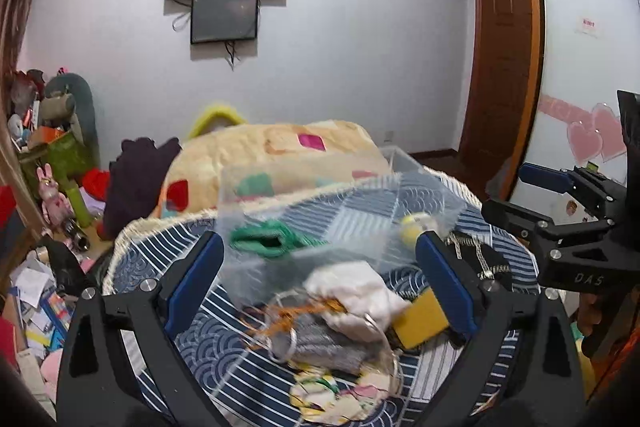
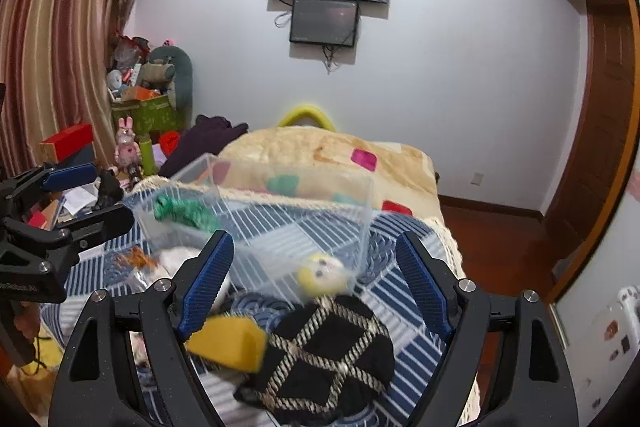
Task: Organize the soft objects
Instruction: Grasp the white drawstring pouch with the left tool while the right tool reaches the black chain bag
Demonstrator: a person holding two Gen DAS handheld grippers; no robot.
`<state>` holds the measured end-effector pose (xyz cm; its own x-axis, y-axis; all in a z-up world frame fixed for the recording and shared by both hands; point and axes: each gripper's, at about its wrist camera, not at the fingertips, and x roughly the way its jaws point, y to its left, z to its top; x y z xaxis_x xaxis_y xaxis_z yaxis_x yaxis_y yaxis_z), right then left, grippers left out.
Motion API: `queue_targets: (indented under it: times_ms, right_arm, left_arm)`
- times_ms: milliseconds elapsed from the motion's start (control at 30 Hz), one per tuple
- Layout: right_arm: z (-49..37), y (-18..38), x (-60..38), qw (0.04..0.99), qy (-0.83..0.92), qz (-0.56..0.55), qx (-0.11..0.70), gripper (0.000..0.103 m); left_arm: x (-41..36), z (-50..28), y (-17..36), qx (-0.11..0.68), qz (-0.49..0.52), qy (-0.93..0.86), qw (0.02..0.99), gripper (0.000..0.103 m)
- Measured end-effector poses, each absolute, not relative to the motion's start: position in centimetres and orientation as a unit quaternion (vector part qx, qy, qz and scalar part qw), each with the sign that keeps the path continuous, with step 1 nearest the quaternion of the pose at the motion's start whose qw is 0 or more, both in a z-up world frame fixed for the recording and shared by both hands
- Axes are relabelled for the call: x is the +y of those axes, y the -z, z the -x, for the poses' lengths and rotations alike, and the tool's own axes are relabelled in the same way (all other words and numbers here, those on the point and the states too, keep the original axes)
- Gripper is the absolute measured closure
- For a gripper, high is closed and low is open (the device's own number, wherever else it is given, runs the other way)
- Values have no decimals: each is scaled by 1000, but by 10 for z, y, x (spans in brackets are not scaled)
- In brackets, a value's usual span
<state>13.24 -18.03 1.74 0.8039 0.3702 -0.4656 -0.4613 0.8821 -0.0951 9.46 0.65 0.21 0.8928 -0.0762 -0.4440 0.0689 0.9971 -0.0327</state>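
Note:
A clear plastic box stands on the blue patterned bedcover and holds a green knitted piece and a small yellow-white plush. My left gripper is open and empty above a white soft toy, a grey knit, a yellow sponge and a patterned pouch. My right gripper is open and empty over a black pouch with a gold diamond pattern, beside the yellow sponge. The plush and the green piece lie in the box.
A cream blanket with coloured squares is bunched behind the box. Toys, boxes and papers clutter the floor at the left. A wooden door stands at the right. Each gripper shows at the edge of the other's view.

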Motion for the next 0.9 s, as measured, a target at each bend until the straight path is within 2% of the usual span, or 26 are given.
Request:
queue_targets:
  times_ms: [300,400,567,667,733,900]
  right_arm:
    - [-143,32,-193,932,-195,91,292,22]
    - [-146,45,-196,927,-193,85,310,22]
    - [-145,59,-200,917,-203,75,335,22]
    - [-141,65,-201,914,-206,72,343,21]
    - [-140,69,-198,912,-203,81,346,21]
    - [-134,71,-197,912,-204,91,345,21]
  left_arm:
    - [-15,-113,37,271,10,45,962,7]
    - [-17,-118,47,280,8,41,959,17]
    - [-10,-123,61,301,27,49,952,25]
    - [-4,-124,67,314,40,60,947,38]
    - [-1,-125,70,321,52,70,943,52]
    - [2,-121,70,320,63,76,942,65]
